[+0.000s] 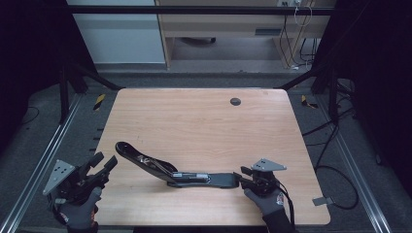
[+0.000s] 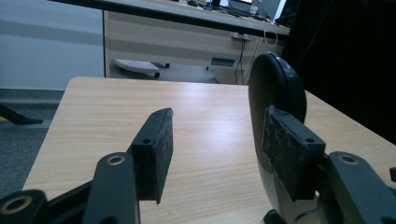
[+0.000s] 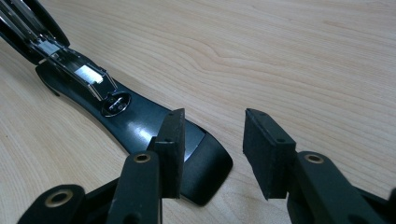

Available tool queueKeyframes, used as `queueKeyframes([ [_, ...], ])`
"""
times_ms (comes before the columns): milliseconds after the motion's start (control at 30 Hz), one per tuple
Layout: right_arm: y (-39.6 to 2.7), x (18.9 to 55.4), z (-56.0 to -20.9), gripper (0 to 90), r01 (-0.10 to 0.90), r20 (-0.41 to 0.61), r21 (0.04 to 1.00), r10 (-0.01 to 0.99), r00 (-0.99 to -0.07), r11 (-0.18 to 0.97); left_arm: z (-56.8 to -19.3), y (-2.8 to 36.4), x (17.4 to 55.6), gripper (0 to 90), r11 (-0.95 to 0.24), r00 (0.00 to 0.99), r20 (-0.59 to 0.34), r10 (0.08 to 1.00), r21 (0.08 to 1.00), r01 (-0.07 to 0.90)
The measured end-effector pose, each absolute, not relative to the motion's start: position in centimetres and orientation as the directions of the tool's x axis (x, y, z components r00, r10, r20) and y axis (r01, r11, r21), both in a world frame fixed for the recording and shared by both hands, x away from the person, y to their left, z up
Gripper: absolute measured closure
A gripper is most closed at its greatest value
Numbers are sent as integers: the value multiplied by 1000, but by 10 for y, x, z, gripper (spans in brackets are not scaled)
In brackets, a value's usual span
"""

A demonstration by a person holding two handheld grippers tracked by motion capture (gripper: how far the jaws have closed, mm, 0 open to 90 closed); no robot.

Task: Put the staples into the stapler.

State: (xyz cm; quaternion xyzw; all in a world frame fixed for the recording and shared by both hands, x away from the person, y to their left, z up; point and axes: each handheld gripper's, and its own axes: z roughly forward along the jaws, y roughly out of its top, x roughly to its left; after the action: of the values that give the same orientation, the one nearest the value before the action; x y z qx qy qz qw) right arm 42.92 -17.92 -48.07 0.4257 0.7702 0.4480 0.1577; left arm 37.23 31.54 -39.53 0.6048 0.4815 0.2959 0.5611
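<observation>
From high up, a big black stapler [image 1: 175,171] lies swung wide open near the front of the table [image 1: 204,121], its top arm sticking up toward the left gripper [image 1: 108,164], its base by the right gripper [image 1: 241,178]. The left gripper view shows what the high one cannot: its claw is open, with the rounded arm end just behind one pad [image 2: 289,149]. A bump there could tip it. In the right gripper view the open claw grips nothing, one pad over the base tip, so the stapler could slide.
</observation>
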Motion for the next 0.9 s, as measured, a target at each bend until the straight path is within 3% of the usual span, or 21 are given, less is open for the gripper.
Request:
queueKeyframes([
  [900, -173, 432, -485, 582, 524, 139, 816, 798, -586, 243, -401, 272, 376, 353, 21, 420, -148, 895, 956, 293],
])
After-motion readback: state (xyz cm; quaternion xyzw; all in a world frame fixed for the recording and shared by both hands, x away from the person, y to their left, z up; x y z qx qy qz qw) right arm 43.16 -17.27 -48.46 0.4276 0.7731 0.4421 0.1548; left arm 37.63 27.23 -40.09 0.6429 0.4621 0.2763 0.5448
